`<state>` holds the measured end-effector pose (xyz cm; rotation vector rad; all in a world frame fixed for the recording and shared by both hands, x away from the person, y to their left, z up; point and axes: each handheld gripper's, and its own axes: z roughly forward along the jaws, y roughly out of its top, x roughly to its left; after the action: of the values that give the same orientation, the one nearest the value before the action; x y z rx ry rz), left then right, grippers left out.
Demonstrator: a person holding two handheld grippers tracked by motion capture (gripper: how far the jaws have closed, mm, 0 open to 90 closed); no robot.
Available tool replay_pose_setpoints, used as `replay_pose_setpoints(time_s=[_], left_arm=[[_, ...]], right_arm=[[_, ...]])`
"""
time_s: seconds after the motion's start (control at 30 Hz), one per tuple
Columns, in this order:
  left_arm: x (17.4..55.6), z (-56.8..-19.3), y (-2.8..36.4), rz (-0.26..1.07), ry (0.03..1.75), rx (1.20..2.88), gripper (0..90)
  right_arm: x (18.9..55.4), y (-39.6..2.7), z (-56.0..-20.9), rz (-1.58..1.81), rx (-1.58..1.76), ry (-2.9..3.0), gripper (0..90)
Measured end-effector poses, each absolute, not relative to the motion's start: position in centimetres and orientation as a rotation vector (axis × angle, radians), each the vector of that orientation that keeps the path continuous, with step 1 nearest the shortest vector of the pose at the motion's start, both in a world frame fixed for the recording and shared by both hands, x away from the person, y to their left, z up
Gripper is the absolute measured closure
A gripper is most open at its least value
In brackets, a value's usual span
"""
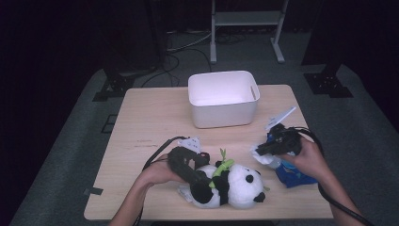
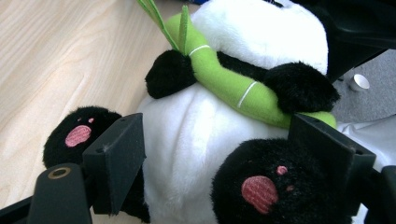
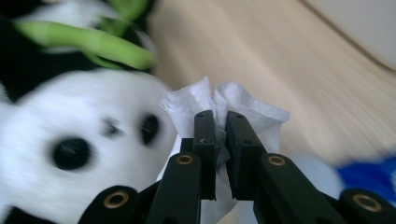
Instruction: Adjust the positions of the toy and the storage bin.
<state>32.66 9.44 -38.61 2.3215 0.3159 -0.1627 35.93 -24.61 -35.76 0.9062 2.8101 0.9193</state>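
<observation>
A black-and-white panda plush [image 1: 237, 183] lies on its back near the table's front edge, hugging a green bamboo stalk [image 1: 222, 168]. My left gripper [image 1: 202, 188] is shut across its lower body. In the left gripper view the jaws [image 2: 222, 137] flank the white belly [image 2: 187, 140] and the black feet. My right gripper [image 1: 258, 151] hovers just right of the panda's head, shut on a crumpled white wipe [image 1: 264, 157]. In the right gripper view the wipe [image 3: 252, 112] bunches above the closed jaws [image 3: 220, 116], with the panda's face [image 3: 70, 130] blurred at the left.
A white rectangular bin [image 1: 223, 99] stands at the back middle of the wooden table [image 1: 150, 122]. A blue packet [image 1: 294, 176] lies under my right hand. Cables trail from both grippers. Stands and a metal frame sit on the floor beyond the table.
</observation>
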Motion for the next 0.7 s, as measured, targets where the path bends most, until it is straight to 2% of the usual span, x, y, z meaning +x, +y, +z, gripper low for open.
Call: replay_pose_setpoints(time_s=[0.23, 0.33, 0.5, 0.7], left_arm=[[32.7, -38.8, 9.6, -0.170, 0.321, 2.305, 18.2], [32.6, -38.8, 9.6, -0.164, 0.320, 2.306, 18.2], [32.6, -38.8, 9.6, -0.165, 0.321, 2.307, 18.2], [32.5, -38.8, 9.7, -0.167, 0.327, 2.304, 18.2]], right_arm=[[37.5, -31.1, -37.5, 0.865, 1.192, 2.625, 82.0], [37.8, -33.0, -38.8, 0.870, 1.285, 2.581, 78.0], [37.6, -34.0, -40.0, 0.835, 1.327, 2.581, 72.1], [37.3, -34.3, -39.5, 0.850, 1.324, 2.576, 66.7]])
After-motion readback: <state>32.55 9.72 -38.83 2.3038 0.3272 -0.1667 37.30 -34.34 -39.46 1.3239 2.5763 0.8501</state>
